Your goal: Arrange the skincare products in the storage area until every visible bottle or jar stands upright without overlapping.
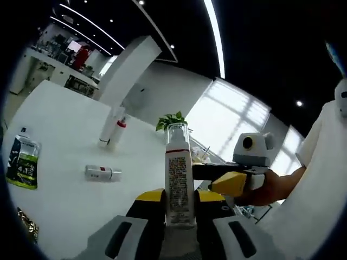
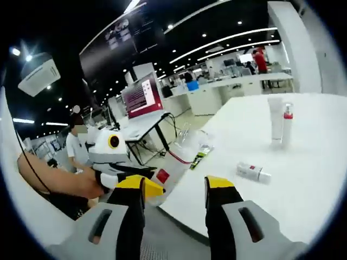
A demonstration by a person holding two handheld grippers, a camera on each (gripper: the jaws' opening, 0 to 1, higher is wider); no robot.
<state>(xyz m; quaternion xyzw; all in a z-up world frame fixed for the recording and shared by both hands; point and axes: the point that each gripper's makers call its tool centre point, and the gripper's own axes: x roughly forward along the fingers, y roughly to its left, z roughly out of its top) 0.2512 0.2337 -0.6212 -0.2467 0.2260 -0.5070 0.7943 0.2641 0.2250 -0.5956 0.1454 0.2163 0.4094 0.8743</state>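
Yellow-tipped jaws of left gripper [image 1: 180,208] sit closest in left gripper view, clamped on a tall white bottle w/ clear cap [image 1: 179,179], label facing cam. Bottle's held along the jaws, prob. so it can be set down on its base w/o tipping. Right gripper [image 1: 238,181] comes in from the right beside it, near but can't tell if touching.

In right gripper view, own jaws [image 2: 176,195] stand apart w/ nothing between; the held bottle [image 2: 172,167] shows beyond them, tilted, off the near table edge, w/ left gripper [image 2: 116,162] & a hand [image 2: 70,181] behind it. My read: right gripper's kept free to steady or take over.

On white table [image 1: 65,206]: white tube [image 1: 108,127] & red-capped bottle [image 1: 118,132] upright, just beside each other, far side, likely already sorted. Small white bottle w/ red label [image 1: 102,173] lies on its side mid-table, prob. needs righting. Green-labelled bottle [image 1: 23,160] lies flat near left edge; another thing at the lower-left rim, too cropped to tell.

Room: lots of bare top between lying bottle & upright pair, so space to stand the held one well apart. Watch near edge, since held bottle hangs out past it in right gripper view
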